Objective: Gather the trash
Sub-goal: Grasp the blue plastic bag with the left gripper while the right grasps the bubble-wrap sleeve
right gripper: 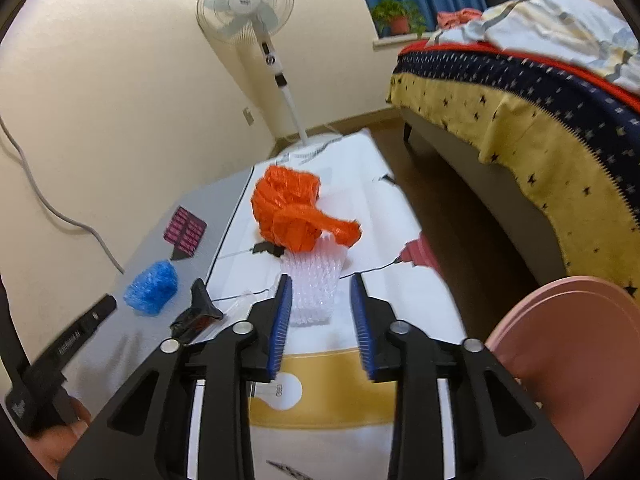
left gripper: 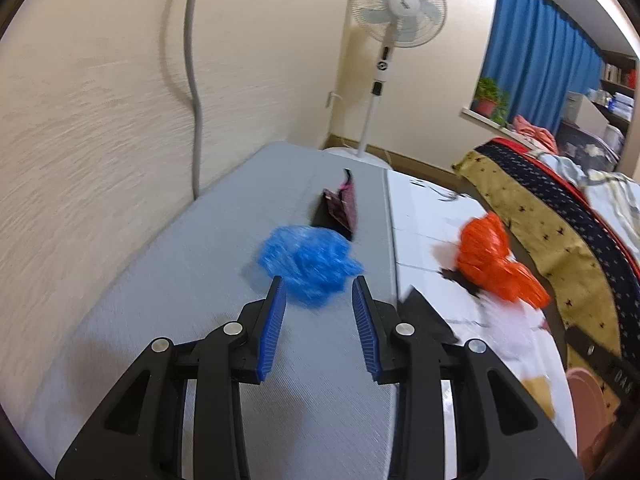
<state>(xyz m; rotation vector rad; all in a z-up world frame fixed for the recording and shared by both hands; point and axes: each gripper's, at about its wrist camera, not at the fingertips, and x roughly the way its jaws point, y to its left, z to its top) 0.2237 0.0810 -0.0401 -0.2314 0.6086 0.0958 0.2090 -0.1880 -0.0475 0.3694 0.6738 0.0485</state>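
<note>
We judge nothing collected yet: the blue plastic wad [left gripper: 308, 264] lies on the grey surface [left gripper: 168, 280] at twelve o'clock of our left gripper [left gripper: 319, 286], jaws apart and empty; the white foam net [right gripper: 316, 284] and orange bag [right gripper: 298, 212] beyond sit before our right gripper [right gripper: 320, 286], also apart, holding nothing.

Blue bag [left gripper: 308, 262] crinkled glossy plastic; orange bag [right gripper: 298, 216] same; foam net [right gripper: 316, 284] translucent; gray table [left gripper: 200, 264] matt, fine-textured.
</note>
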